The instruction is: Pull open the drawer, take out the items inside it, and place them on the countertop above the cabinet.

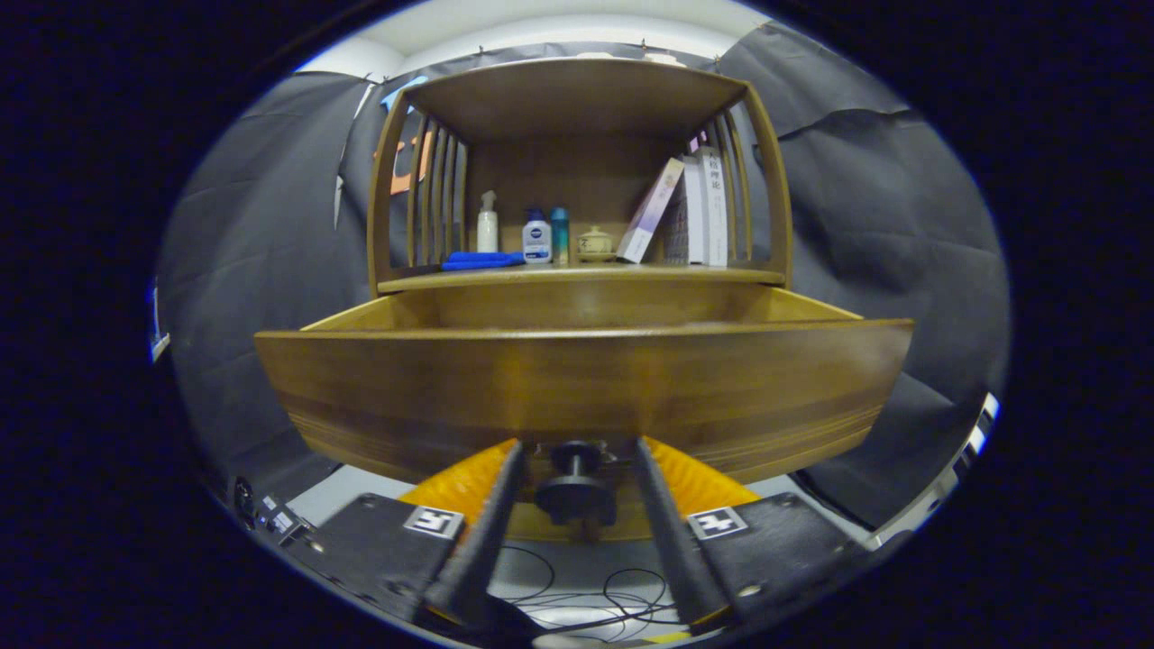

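– Drawer (577,379) open, drawn out towards the near side from under the countertop (577,278). Knob (575,491) low on the front panel, right between the fingers.

– And the gripper (579,446)? Clamped on it?

– Seemingly not. Spread, one finger left of the knob, one right, with a sliver of gap on each side. No firm pinch to be seen.

– Contents?

– Hidden behind the tall front panel. Impossible to say what lies inside, or how much.

– Handling of the drawer itself?

– Solid wood by the look of it, so probably heavy and rigid, no flex. Best taken at the knob, around the narrow neck behind the round head, to keep the fingers from sliding off. Smooth and small, so likely slippery under a loose grip.

– Room on the countertop?

– Crowded at the far side: spray bottle (487,223) and blue cloth (482,260) to the left, two small bottles (544,238) and a lidded cup (596,243) in the middle, books (690,212) leaning to the right. Bare strip along the near edge, likely the place for whatever comes out.

– Caution?

– Unknown items, so a gentle hold until weight and fragility are clear.
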A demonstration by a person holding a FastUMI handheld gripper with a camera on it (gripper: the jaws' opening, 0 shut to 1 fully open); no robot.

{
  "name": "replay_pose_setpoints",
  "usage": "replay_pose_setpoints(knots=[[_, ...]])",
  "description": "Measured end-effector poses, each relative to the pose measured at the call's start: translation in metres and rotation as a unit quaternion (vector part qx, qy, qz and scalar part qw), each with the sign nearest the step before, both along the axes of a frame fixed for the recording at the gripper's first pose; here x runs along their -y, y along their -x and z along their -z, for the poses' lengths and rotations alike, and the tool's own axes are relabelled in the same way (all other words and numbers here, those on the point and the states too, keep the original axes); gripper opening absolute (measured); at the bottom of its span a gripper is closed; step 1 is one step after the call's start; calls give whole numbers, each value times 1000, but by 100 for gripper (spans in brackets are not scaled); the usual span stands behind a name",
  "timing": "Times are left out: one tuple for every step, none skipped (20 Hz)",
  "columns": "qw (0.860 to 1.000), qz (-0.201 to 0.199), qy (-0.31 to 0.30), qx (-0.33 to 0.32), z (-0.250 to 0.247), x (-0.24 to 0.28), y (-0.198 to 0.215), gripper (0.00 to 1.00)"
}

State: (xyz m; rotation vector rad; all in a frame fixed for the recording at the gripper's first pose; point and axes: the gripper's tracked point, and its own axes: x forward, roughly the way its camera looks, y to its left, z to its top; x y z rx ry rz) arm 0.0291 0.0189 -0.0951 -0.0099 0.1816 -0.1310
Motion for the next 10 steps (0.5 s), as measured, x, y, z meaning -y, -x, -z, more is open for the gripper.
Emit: replay_pose_setpoints(knots=[[1000,2,-1,7,-14,2,6,84],[1000,5,-2,18,-29,7,12,96],[1000,7,-2,31,-48,12,17,97],[999,12,4,40,-67,18,19,97],[999,18,13,42,-83,27,20,99],[999,22,21,45,-102,33,18,100],[998,22,23,45,-119,36,14,100],[999,11,22,44,-137,34,7,100],[999,-6,23,39,-150,30,-2,100],[999,-19,28,27,-161,28,-13,100]])
